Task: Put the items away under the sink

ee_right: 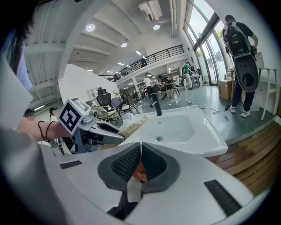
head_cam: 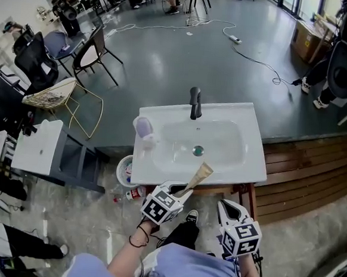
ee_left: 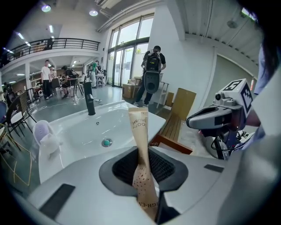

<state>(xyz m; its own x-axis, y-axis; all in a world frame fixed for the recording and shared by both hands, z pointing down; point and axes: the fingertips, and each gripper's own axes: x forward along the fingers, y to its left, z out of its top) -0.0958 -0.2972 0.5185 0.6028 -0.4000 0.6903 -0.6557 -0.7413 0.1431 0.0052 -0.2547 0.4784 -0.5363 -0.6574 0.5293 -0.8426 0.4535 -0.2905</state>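
A tan paper toothbrush packet (head_cam: 198, 176) (ee_left: 139, 145) stands up between the jaws of my left gripper (head_cam: 184, 192) (ee_left: 143, 173), which is shut on its lower end. The packet's top leans over the front rim of the white sink (head_cam: 256, 166) (ee_left: 70, 160). My right gripper (head_cam: 227, 210) (ee_right: 140, 159) hovers just right of it, in front of the sink, with its pads pressed together. A small orange and white bit shows low between those pads; I cannot tell what it is. The right gripper view also shows the left gripper (ee_right: 94, 128) and the packet (ee_right: 131, 126).
A black faucet (head_cam: 195, 102) stands at the sink's back; a lilac cup (head_cam: 143, 126) sits on its left rim. A wooden frame (head_cam: 244, 191) carries the sink. A white basket (head_cam: 125, 170) and a bottle (head_cam: 134, 193) lie on the floor left. A wooden deck (head_cam: 314, 176) runs right.
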